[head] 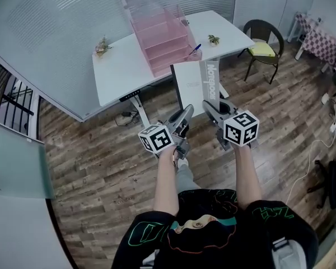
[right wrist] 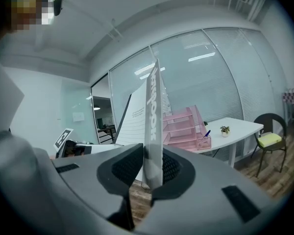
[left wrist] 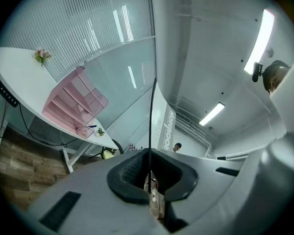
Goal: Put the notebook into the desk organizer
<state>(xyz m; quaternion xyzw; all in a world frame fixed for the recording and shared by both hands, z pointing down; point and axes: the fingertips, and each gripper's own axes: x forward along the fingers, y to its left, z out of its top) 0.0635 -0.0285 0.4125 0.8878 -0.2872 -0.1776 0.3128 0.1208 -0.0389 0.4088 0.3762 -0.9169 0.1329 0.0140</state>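
The desk organizer [head: 161,35] is set on the desk [head: 115,74]. A small plant [head: 102,47] is placed to its left and a second plant [head: 213,39] to its right. A chair [head: 263,43] is found right of the desk. The notebook [head: 193,86] is held up in front of the desk.

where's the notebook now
Head view, centre: the notebook is held in the air by the left claw and right claw, short of the desk with the pink organizer.

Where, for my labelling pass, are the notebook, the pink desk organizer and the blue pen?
notebook [head: 188,88], head view, open white page.
desk organizer [head: 164,40], head view, pink middle tray.
pen [head: 195,50], head view, blue barrel.
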